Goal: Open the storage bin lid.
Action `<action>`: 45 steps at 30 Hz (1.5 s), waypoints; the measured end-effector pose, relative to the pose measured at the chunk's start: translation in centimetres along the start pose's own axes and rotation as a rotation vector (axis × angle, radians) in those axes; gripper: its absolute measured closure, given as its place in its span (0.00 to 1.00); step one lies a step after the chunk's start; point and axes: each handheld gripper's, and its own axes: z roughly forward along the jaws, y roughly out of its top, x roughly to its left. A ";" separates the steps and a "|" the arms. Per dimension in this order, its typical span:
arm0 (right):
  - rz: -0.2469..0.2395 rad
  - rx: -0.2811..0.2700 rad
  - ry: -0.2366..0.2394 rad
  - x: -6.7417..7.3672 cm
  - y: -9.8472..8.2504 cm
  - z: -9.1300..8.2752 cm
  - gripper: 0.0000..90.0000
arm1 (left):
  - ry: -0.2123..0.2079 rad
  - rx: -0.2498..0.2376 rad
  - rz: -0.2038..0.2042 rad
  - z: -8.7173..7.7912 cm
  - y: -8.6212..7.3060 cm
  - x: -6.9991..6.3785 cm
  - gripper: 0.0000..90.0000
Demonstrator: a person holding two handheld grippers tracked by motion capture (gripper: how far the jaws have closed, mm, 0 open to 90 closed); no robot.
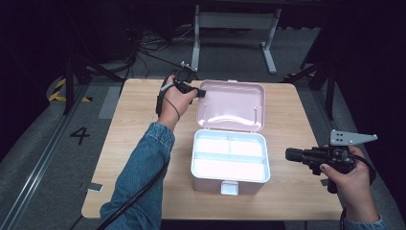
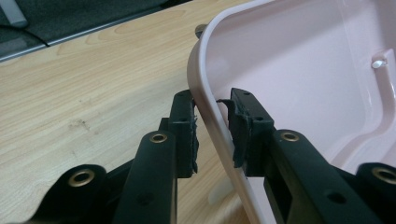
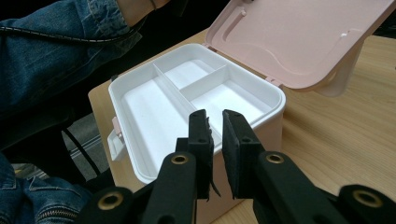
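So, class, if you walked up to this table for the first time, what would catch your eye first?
First the pink box, standing open in the middle of the wooden table, its white tray split into three empty compartments. Next its lid, tipped back toward the far edge, with the left gripper astride the lid's rim at a far corner, the pads not pressing on it. The right gripper hangs beside the box with nothing between its jaws.

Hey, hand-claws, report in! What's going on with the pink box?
Left gripper straddles the lid rim, pads just off it. Right gripper beside the box, holding nothing. Box open, white tray bare. Nothing in the way.
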 end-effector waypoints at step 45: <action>-0.008 0.020 -0.019 -1.5 1.3 1.9 0.86 | 0.000 -0.095 0.222 -11.7 -5.5 -4.9 0.46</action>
